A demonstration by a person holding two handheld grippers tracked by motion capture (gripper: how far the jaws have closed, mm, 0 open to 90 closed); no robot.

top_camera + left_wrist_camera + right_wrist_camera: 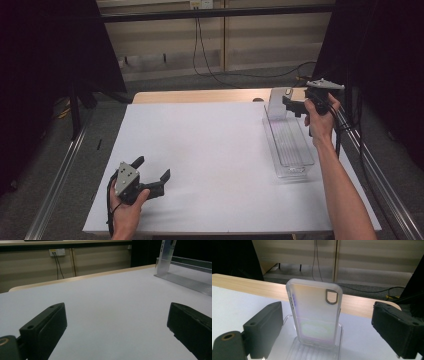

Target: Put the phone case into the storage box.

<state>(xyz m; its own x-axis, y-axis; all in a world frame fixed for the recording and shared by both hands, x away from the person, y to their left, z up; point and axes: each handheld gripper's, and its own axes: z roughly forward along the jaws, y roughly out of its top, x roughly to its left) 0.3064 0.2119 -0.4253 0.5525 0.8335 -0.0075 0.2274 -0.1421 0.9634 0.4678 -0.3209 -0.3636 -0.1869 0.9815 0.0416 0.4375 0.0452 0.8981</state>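
1. We see a translucent phone case point(315, 315) at the centre of the right gripper view, standing upright in the far end of a clear plastic tray point(338, 345). No brand, label or writing can be read on it; a grey-rimmed camera cutout sits near its upper right corner.
2. Our right gripper point(295, 106), at the upper right of the high view, holds its jaws apart on either side of the case, not touching it.
3. In the high view the tray point(300, 165) lies lengthwise along the right side of the white table point(200, 150), with the case point(278, 103) at its far end.
4. Our left gripper point(152, 170), at the lower left of the high view, rests low over the table with jaws wide apart and nothing between them.
5. A wall socket point(57, 252) with two cables shows at the upper left of the left gripper view; its lettering is too small to read.
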